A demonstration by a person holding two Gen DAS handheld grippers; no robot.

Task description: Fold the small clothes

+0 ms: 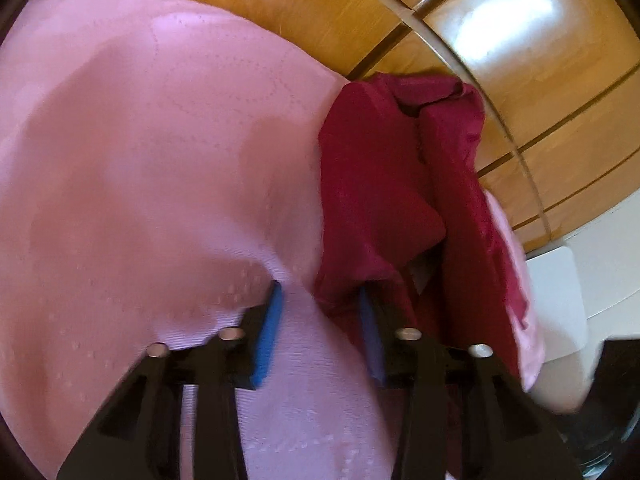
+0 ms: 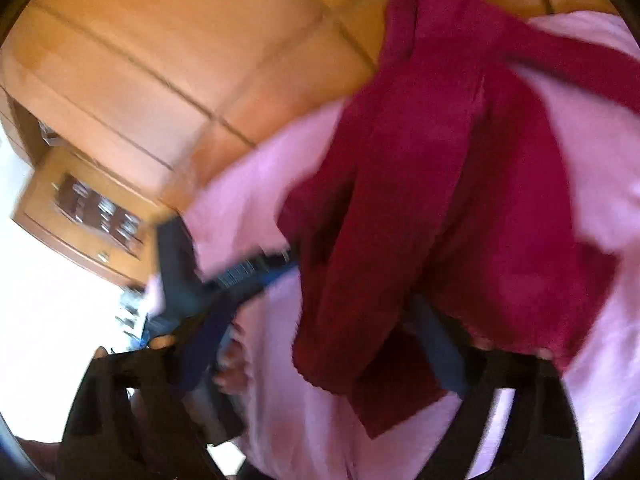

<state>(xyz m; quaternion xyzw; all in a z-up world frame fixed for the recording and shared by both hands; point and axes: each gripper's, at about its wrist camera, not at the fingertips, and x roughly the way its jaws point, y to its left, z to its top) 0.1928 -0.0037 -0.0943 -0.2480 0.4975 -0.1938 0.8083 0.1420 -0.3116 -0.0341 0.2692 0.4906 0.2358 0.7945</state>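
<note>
Crimson garment point(image 1: 380, 184) bunched lengthwise on pink cloth point(image 1: 140, 160), long axis pointing away

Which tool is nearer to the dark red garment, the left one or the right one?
Right, narrowly. The right tool straddles the dark red garment, fingers on both sides. The left tool meets only its edge, over the pink cloth.

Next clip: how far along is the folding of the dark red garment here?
Done: nothing yet; the dark red garment lies bunched on the pink cloth. In hand: the left gripper, jaws apart, noses at its near edge; the right gripper, blurred, stands open around it. Left: flattening and every fold.
</note>
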